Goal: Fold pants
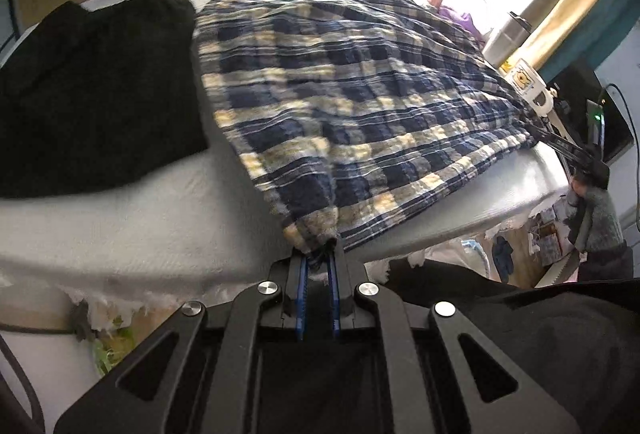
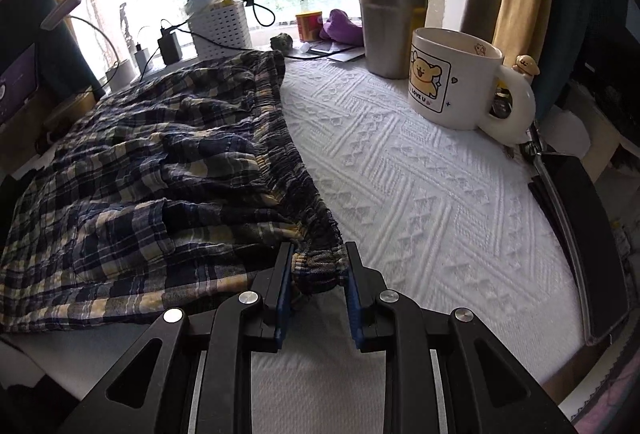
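The plaid pants (image 1: 344, 82) lie spread across a table covered with a white textured cloth (image 2: 420, 174), running from the near edge back toward a bright window. In the left wrist view the left gripper (image 1: 318, 262) pinches a corner of the fabric at the near edge of the table, its blue-padded fingers (image 1: 303, 274) pressed almost together on the bunched cloth, which rises slightly off the table toward the jaws. In the right wrist view the right gripper (image 2: 318, 266) clamps the gathered elastic waistband (image 2: 288, 154) at its near end; the jaws stand a little apart with the thick roll of fabric squeezed between the pads. The waistband runs from that grip away toward the window, with the rest of the pants rumpled to its left. In the left wrist view, left of the pants and just beside them, a dark folded garment (image 1: 92, 90) rests on the cloth. On the right side of the table, well clear of the pants, stand a white mug (image 2: 456, 78) printed with a yellow bear and, behind it, a steel tumbler (image 2: 390, 18). A white perforated basket (image 2: 222, 30) and chargers with black cables sit along the windowsill.
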Available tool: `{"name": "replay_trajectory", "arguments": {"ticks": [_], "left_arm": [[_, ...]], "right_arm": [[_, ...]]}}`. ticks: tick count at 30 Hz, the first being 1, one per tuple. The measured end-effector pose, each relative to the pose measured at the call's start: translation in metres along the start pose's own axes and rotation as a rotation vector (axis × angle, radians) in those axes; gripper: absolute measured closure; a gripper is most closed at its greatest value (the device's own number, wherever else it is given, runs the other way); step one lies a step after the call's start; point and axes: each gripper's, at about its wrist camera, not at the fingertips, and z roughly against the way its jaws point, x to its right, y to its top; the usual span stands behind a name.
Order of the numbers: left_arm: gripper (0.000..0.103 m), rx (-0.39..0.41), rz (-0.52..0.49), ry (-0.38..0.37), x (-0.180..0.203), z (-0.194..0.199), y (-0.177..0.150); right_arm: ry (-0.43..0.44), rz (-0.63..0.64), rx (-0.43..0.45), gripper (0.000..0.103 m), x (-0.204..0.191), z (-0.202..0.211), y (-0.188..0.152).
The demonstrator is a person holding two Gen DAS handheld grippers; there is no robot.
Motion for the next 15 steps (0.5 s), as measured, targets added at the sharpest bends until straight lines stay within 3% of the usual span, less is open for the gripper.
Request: {"name": "replay_trajectory", "arguments": {"ticks": [15], "left_arm": [[0.095, 0.022, 0.015, 0.057, -0.008, -0.002, -0.003]], "right_arm": [[-0.015, 0.026, -0.004, 0.079, -0.008, 0.004, -0.013]]}}
